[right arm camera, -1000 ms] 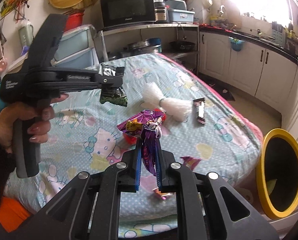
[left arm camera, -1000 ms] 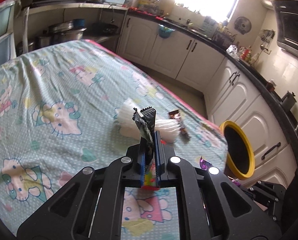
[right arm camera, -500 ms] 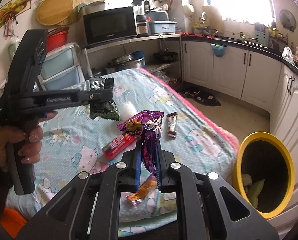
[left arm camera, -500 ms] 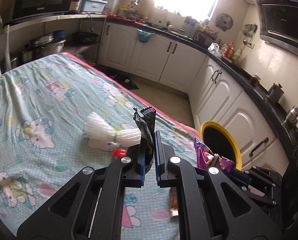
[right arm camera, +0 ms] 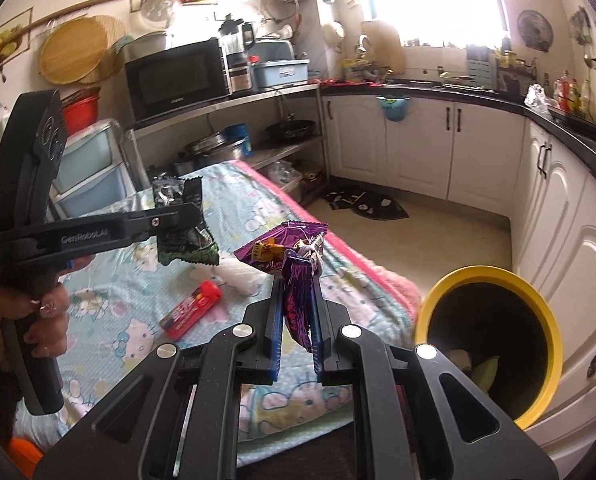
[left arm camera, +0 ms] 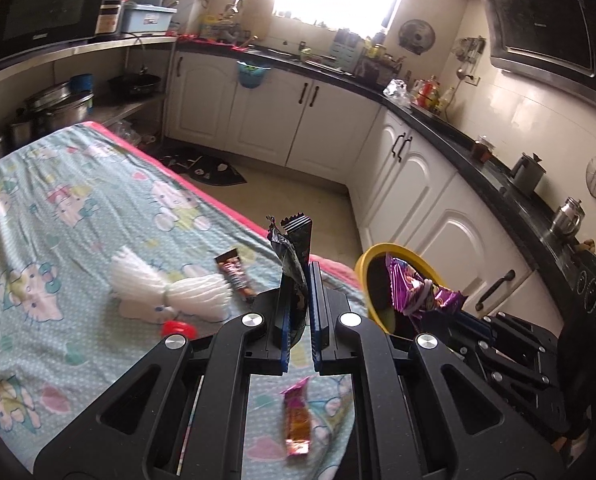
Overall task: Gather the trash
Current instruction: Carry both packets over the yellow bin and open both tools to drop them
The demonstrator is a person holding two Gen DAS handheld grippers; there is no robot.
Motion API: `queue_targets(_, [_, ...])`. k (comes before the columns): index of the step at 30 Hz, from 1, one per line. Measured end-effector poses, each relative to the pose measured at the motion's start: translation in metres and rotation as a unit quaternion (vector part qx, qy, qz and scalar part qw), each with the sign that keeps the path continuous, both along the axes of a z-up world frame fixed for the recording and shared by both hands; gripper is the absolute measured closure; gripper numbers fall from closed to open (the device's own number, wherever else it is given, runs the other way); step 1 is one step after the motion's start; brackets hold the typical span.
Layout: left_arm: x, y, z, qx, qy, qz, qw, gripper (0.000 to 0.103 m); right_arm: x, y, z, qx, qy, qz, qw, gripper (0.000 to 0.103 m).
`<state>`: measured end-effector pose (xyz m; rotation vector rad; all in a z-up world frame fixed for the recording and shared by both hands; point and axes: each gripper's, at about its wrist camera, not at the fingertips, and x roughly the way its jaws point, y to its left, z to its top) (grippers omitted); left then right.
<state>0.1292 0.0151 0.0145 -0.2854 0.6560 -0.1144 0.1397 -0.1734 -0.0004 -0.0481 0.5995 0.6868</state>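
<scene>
Left wrist view: closest in, the left gripper [left arm camera: 298,276] has its blue-edged jaws pinched on a crinkled black foil wrapper [left arm camera: 291,240] with a serrated top edge, standing upright. Below, a glossy orange-pink sachet [left arm camera: 296,420] lies flat on the dotted cartoon-cat tablecloth [left arm camera: 77,248]. Just past the jaws lie a brown bar wrapper [left arm camera: 235,274], a white pleated bundle tied at its waist [left arm camera: 169,294] and a red cap [left arm camera: 176,327]. To the right, the right gripper [right arm camera: 296,280] is clamped on a crumpled shiny purple wrapper [right arm camera: 293,276], held before the mouth of a round bin with a yellow rim [right arm camera: 546,320]; pale scraps sit inside. From the right wrist, a flat red packet [right arm camera: 191,310] rests on the cloth. Beyond stand white panelled cabinets [left arm camera: 338,120].
</scene>
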Motion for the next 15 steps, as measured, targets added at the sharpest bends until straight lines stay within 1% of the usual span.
queue_targets(15, [0.016,-0.037,0.008,-0.004,-0.011,-0.046,0.9989,0.099,0.015,-0.036,0.008,0.010,-0.008,-0.055,0.998,0.091])
